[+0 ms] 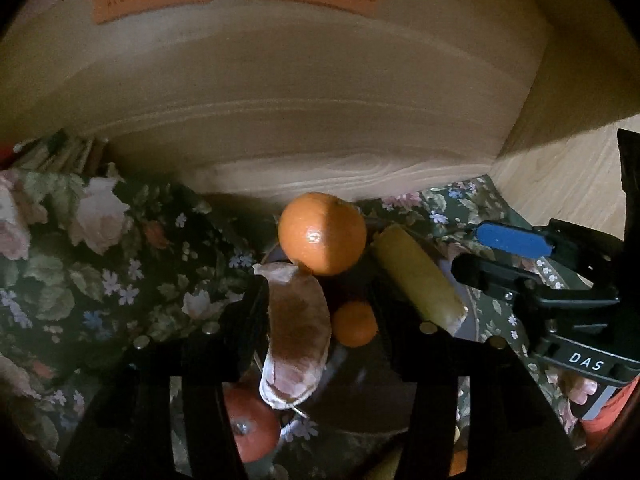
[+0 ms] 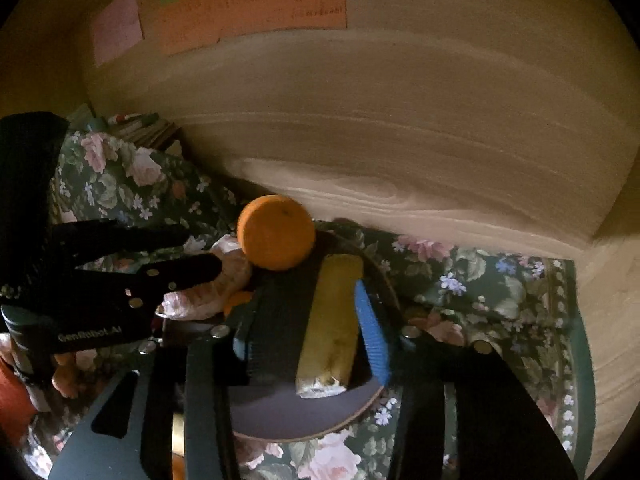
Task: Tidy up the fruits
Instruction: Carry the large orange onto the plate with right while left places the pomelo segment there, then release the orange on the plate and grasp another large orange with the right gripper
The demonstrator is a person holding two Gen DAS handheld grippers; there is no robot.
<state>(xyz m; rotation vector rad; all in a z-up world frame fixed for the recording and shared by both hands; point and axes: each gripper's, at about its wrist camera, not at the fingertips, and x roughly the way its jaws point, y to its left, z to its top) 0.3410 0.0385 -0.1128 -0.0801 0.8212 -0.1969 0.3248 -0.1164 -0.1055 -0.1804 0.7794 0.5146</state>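
A dark round plate (image 2: 280, 420) lies on a floral cloth. On it sit a big orange (image 1: 322, 234) (image 2: 276, 238), a yellowish banana piece (image 1: 416, 274) (image 2: 332, 324), a small orange (image 1: 354, 322) and a peeled pinkish citrus segment (image 1: 296, 332) (image 2: 208, 292). My left gripper (image 1: 320, 312) is open; the segment lies against its left finger and the small orange sits between the fingers. My right gripper (image 2: 312, 312) with blue pads (image 2: 372, 336) has its fingers on both sides of the banana piece, touching or nearly so. A red apple (image 1: 252, 424) sits below the left gripper.
The floral cloth (image 2: 460, 288) covers the wooden desk. A wooden back panel (image 1: 320, 100) rises close behind the plate, with orange paper notes (image 2: 248, 8) on it. Stacked items (image 1: 60, 152) stand at the back left. Bare wood (image 1: 560, 184) shows at right.
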